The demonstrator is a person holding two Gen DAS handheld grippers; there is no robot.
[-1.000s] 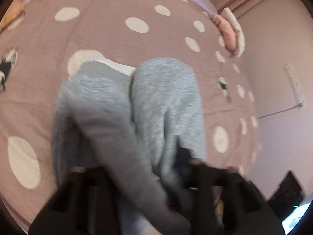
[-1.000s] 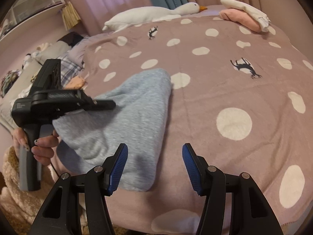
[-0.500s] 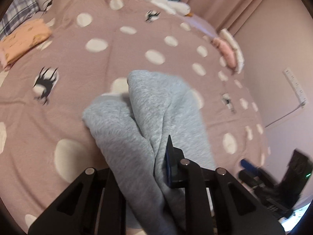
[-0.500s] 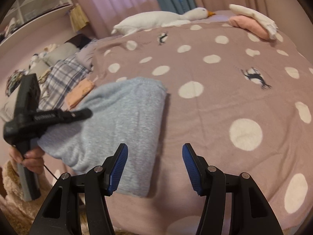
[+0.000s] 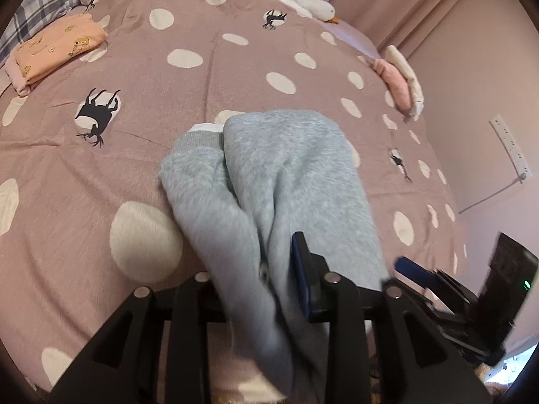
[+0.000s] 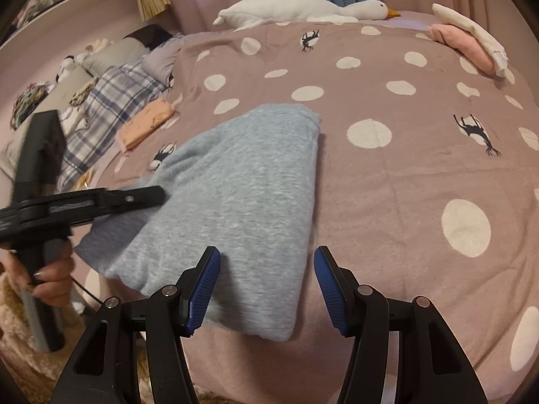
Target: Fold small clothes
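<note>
A small grey fleece garment point(image 6: 242, 202) lies folded on the pink polka-dot bedspread point(image 6: 421, 107) near the bed's front edge. My left gripper point(image 5: 269, 276) is shut on its near left edge, and the cloth point(image 5: 286, 175) drapes over the fingers and hides the left one. From the right wrist view the left gripper point(image 6: 158, 195) reaches in from the left, with its tip at the garment's edge. My right gripper point(image 6: 266, 286) is open and empty, just above the garment's near right corner. It also shows at the right edge of the left wrist view point(image 5: 414, 272).
A folded peach garment point(image 5: 57, 50) lies at the left of the bed, next to plaid bedding point(image 6: 111, 114). A pink and cream folded pile point(image 6: 468, 43) sits at the far right. A white goose plush point(image 6: 303, 6) lies along the far edge. A wall point(image 5: 488, 84) is on the right.
My left gripper has pulled back toward the bed's near edge while still holding the garment's edge. The right gripper has stayed open and moved a little closer over the garment's near corner.
</note>
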